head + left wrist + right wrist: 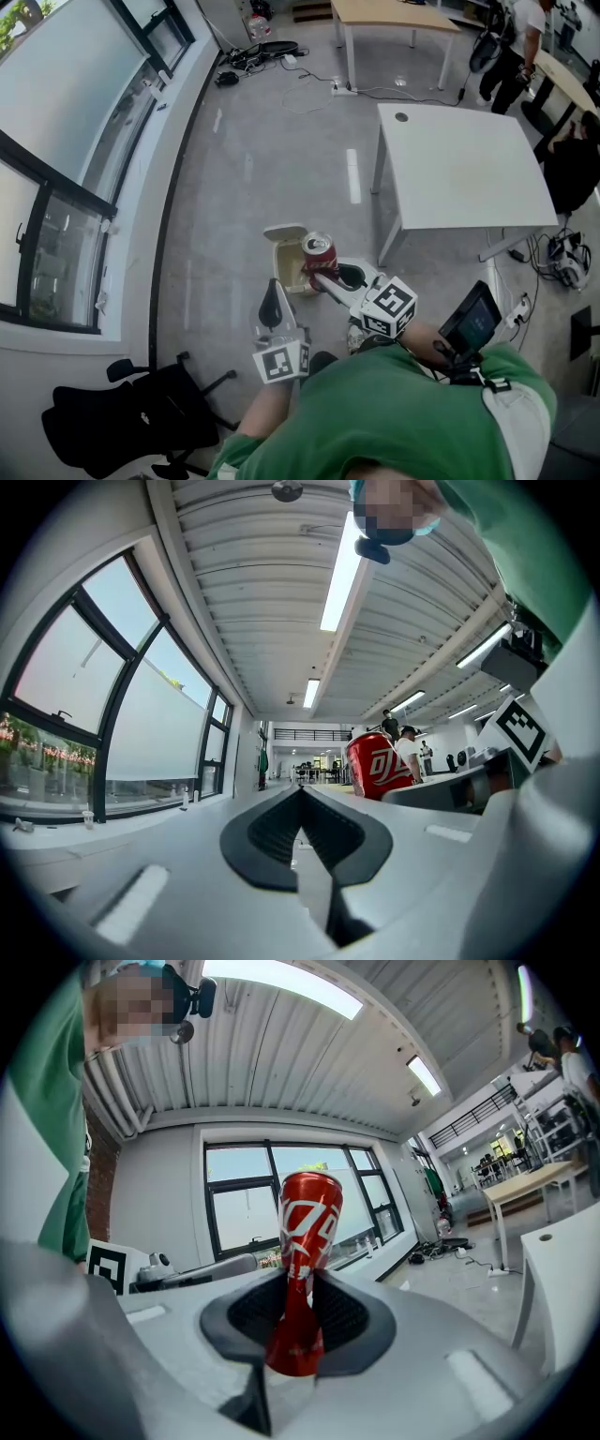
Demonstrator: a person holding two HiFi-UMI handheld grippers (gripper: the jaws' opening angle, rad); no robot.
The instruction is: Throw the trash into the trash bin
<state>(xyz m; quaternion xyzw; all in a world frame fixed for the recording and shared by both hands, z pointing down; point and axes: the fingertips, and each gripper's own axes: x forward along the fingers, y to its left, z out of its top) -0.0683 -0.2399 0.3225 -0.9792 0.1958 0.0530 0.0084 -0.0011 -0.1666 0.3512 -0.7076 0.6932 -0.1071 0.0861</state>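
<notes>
A crushed red drink can (319, 251) stands upright between the jaws of my right gripper (321, 272), which is shut on its lower half. In the right gripper view the can (307, 1241) rises out of the black pads (352, 1321). Below it on the floor, in the head view, stands a small cream trash bin (284, 267) with its lid flipped open; the can hovers at the bin's right edge. My left gripper (272, 289) is just to the left and nearer to me, with its jaws shut (300, 797) on nothing. The can (378, 765) also shows at the right of the left gripper view.
A white table (459, 169) stands to the right of the bin, with a wooden table (394, 14) farther back. A black office chair (122, 412) sits at the lower left by the window wall. Cables (267, 52) lie on the floor at the back. People (511, 47) stand at the far right.
</notes>
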